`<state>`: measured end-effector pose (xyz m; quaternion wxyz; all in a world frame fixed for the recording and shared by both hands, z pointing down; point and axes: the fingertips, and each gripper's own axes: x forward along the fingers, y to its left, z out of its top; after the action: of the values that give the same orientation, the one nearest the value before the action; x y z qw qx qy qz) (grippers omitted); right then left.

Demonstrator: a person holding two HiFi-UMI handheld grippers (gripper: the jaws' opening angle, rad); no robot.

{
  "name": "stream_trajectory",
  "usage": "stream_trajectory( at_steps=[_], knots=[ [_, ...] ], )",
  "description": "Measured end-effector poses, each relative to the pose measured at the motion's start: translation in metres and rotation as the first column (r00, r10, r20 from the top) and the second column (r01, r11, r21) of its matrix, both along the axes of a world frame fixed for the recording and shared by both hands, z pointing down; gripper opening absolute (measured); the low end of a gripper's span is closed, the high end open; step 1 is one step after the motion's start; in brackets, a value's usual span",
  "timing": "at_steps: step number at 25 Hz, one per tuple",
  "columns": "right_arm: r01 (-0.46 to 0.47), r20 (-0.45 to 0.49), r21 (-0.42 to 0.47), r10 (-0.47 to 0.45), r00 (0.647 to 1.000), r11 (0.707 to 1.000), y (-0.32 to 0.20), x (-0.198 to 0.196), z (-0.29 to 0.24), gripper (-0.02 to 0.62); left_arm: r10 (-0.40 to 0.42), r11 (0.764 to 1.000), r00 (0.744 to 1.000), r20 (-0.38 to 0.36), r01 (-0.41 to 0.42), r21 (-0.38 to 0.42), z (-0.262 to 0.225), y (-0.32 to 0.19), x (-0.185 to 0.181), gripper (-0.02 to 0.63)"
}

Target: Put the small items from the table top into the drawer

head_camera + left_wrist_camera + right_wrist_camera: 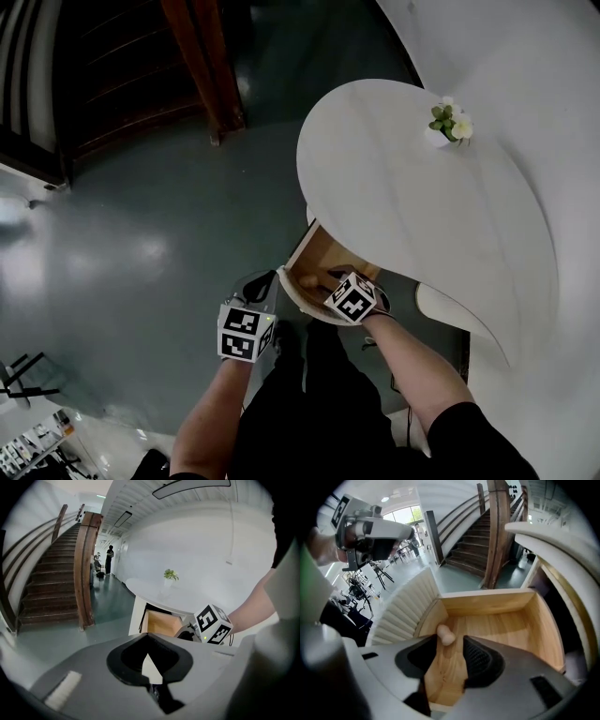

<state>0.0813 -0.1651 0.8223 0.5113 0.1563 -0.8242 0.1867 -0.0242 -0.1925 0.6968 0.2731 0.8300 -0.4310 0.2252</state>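
Right tongs over the open drawer, small item lying inside.

The right tongs hang wide apart above the wooden drawer, gripping nothing. The pale, peanut-shaped item lies on the drawer floor, just past the tip of the left jaw, free of both pads. The left tongs are held to the left of the drawer, outside it and over the floor, jaws drawn close together and empty. On the far side of the white table stands a small plant.
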Motion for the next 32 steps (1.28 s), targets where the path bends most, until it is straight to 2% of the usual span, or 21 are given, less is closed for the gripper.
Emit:
stream_trajectory(
  at_steps=[12,22,26,32],
  knots=[
    [-0.123,0.077,0.120,0.115,0.990,0.985,0.009,0.002,-0.090,0.163,0.030,0.998,0.999,0.011,-0.031,0.054,-0.051,0.021,-0.006,0.000],
    [-0.322,0.201,0.188,0.284,0.937,0.928,0.020,0.002,-0.168,0.109,0.060,0.990,0.998,-0.026,-0.056,0.127,-0.105,0.035,-0.012,0.000],
    [-0.359,0.266,0.212,0.300,0.916,0.909,0.023,0.001,-0.202,0.094,0.058,0.987,0.998,-0.029,-0.053,0.150,-0.122,0.036,-0.014,0.000],
    [-0.381,0.373,0.230,0.281,0.885,0.896,0.026,0.018,-0.242,0.066,0.024,0.983,0.999,-0.026,-0.019,0.185,-0.143,0.034,0.000,0.000]
  ],
)
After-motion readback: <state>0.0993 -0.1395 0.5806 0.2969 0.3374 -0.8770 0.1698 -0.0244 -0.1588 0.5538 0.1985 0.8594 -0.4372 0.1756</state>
